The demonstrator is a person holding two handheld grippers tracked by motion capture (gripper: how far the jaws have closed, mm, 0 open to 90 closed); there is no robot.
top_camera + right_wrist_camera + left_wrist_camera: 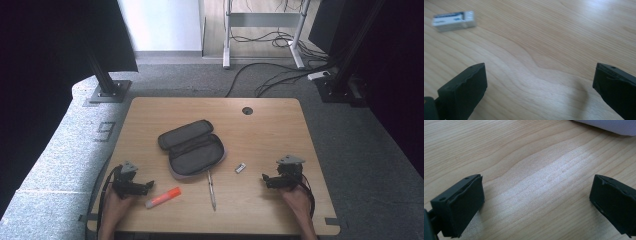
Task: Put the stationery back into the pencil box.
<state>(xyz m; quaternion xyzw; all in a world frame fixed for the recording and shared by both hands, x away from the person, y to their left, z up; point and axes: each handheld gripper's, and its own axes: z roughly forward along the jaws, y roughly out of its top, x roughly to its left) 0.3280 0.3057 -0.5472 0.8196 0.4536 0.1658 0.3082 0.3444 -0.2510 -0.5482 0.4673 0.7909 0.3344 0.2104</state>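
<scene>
Both grippers rested near the table's [150, 115] front edge — left gripper [148, 186] toward the left corner, right gripper [264, 179] toward the right — jaws spread wide, holding nothing. Between them lay a marker [163, 197], pen [212, 189] and eraser [240, 168], all outside the open case [192, 148] at mid-table; nothing looked packed yet.

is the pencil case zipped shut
No, the pencil case lies unzipped on the table, its lid folded back and its dark inside showing.
</scene>
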